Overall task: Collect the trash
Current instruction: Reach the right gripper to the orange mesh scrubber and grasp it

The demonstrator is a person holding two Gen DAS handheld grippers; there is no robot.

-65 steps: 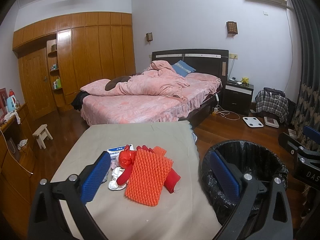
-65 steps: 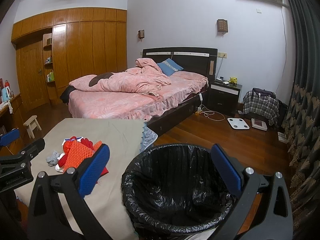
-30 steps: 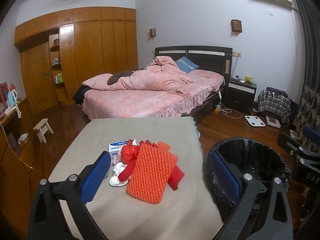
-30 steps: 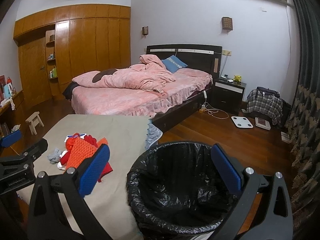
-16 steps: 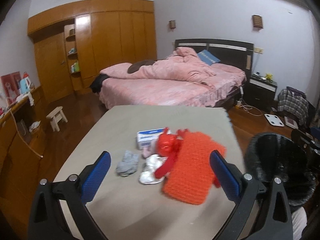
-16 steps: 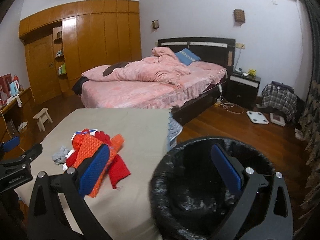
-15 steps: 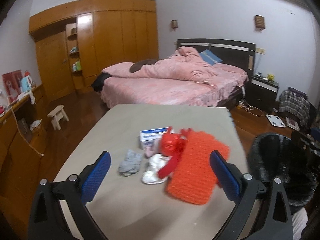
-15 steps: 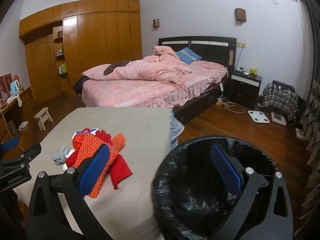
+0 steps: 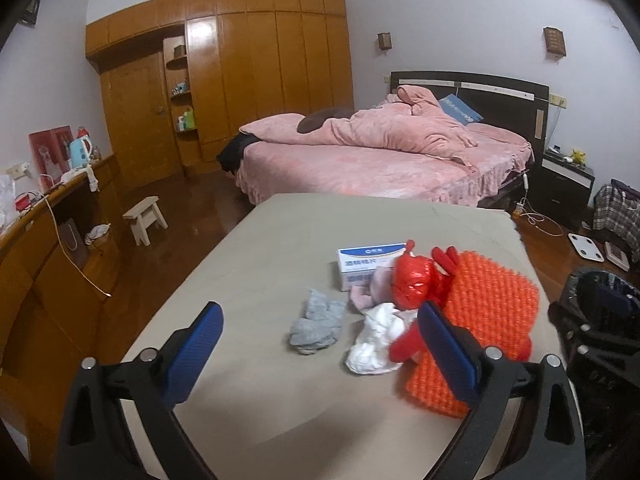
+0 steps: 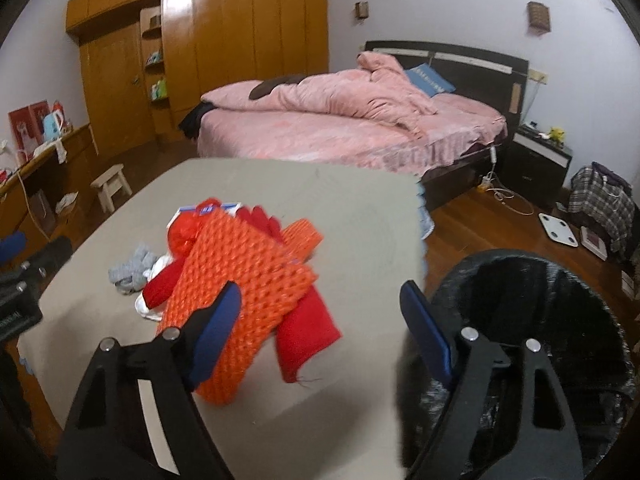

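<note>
Beige tabletop (image 9: 280, 240) at lower centre carries orange knobbly foam netting (image 10: 248, 280) and crumpled white tissue (image 9: 376, 340). Left gripper (image 9: 316, 344) is released; right gripper (image 10: 320, 320) is closing, empty. Approach step; next, probably grasp the netting, then carry it to the black-lined bin (image 10: 560, 320).

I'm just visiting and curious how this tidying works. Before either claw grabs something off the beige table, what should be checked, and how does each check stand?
1. Black-lined trash bin open and beside the table: ok.
2. Left claw open and empty: ok.
3. Right claw empty, jaws closing: ok.
4. Crumpled white tissue unobstructed: not ok, the red cloth strip lies over it.
5. Crumpled grey wad lying free: ok.
6. Blue-and-white cardboard box empty: cannot tell.
</note>
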